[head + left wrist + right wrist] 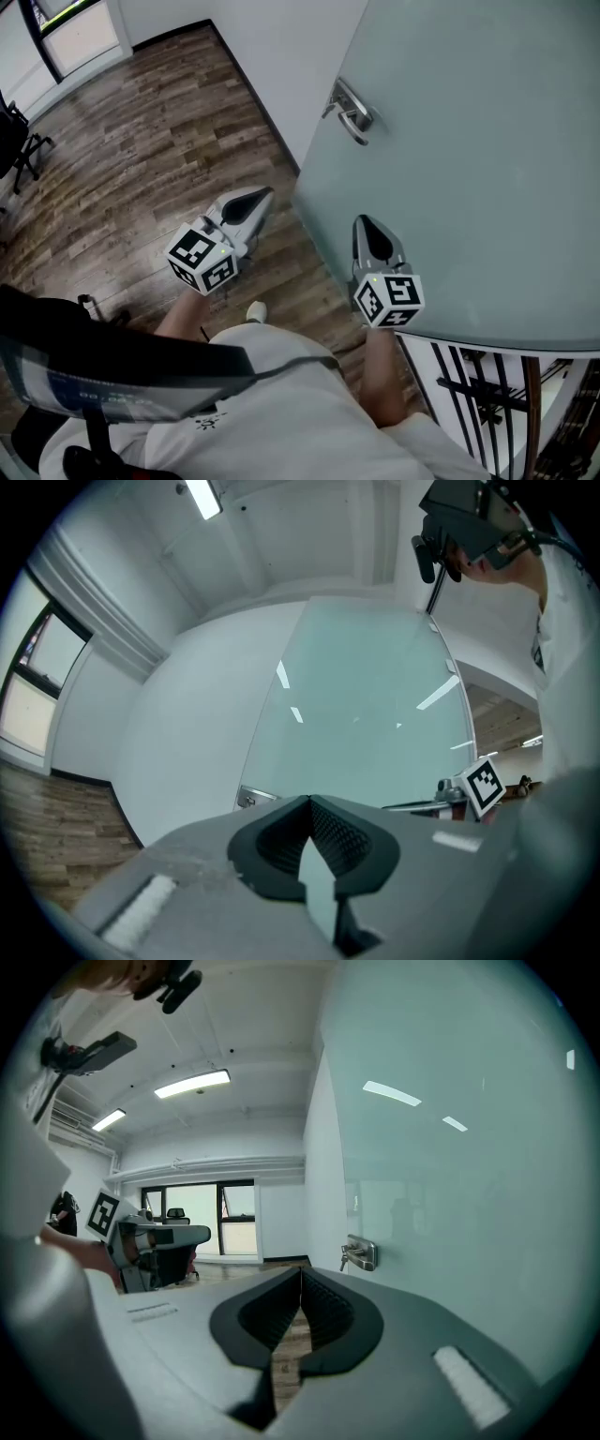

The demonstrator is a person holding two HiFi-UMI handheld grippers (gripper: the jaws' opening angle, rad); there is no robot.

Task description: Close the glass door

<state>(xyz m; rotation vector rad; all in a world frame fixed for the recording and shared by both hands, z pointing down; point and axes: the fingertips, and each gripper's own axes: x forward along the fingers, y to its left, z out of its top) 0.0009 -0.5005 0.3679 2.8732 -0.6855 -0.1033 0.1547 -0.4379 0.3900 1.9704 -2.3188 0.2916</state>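
The frosted glass door (478, 159) fills the right of the head view, with a metal lever handle (352, 111) near its left edge. My right gripper (364, 221) is shut and empty, its tips right by the door's lower glass face; contact is unclear. My left gripper (265, 193) is shut too, hanging over the wood floor left of the door edge. In the right gripper view the handle (359, 1254) sits ahead on the glass (469, 1176), beyond the shut right gripper (300, 1271). The left gripper view shows the door (366, 724) ahead of the shut left gripper (309, 801).
A white wall (272, 56) runs behind the door's edge. Wood floor (122, 159) spreads to the left, with an office chair (23, 141) at the far left. A black metal rack (487, 394) stands below the door at bottom right. My legs and shoe (255, 311) are below.
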